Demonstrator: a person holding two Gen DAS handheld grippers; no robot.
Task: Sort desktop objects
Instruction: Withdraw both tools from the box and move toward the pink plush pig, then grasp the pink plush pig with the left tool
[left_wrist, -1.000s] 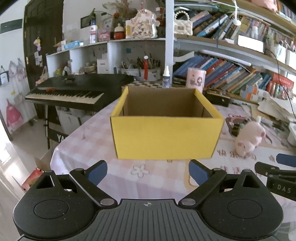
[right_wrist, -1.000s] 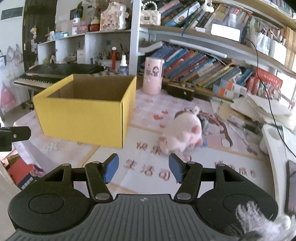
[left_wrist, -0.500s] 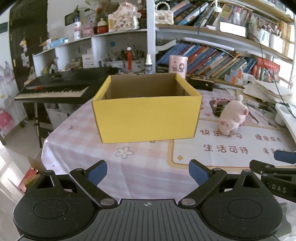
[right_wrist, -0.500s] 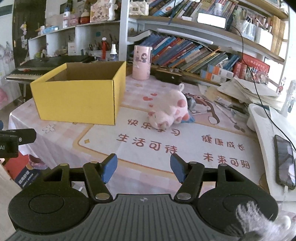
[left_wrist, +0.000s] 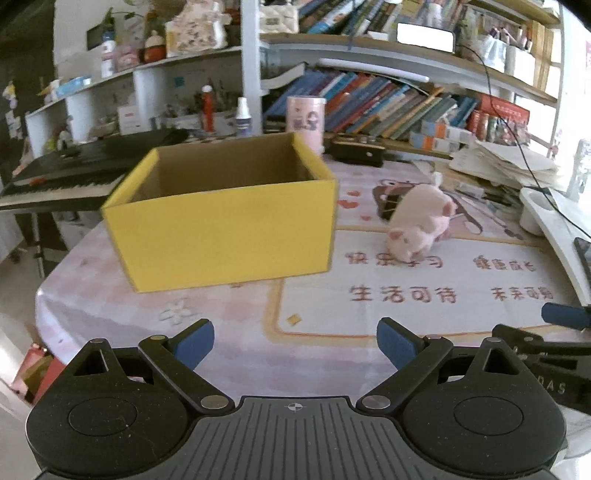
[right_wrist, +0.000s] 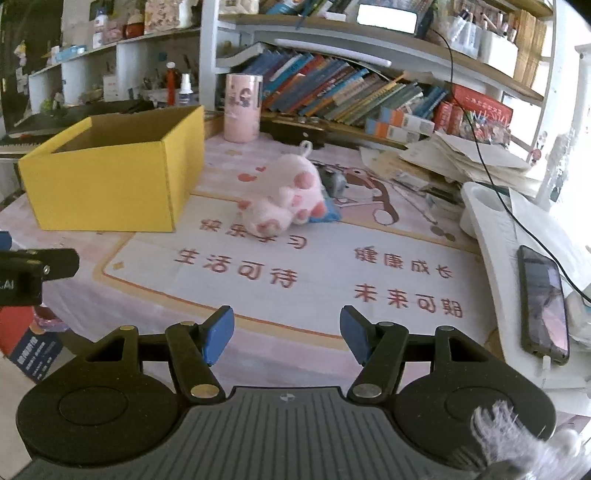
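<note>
Both grippers hang over the near edge of the surface (right_wrist: 369, 273), each with its jaws spread wide and holding nothing: the left gripper (left_wrist: 295, 341) faces the yellow box (left_wrist: 225, 236), and the right gripper (right_wrist: 287, 334) looks across the printed mat toward the plush pig (right_wrist: 284, 201). The pig lies on its side on the mat, just right of the box and apart from it, with a small dark object and a blue scrap tucked close behind it; what these are is hard to tell. The box stands upright and open, and what shows of its inside looks empty. The likely step is to fetch the pig with the right gripper and drop it in the box. To do that well, I would bring the right jaws in low and level, straddling the pig across its body rather than the head or the thin tail loop, since soft plush will squash and slip if pinched at an end. Close firmly enough to gather the stuffing, and keep clear of the clutter behind it so nothing is dragged along. Lift it well above the box's right wall before crossing, as a low carry could catch the rim and shove the light cardboard. The phone (right_wrist: 543, 306) at the right edge is best left alone.
</note>
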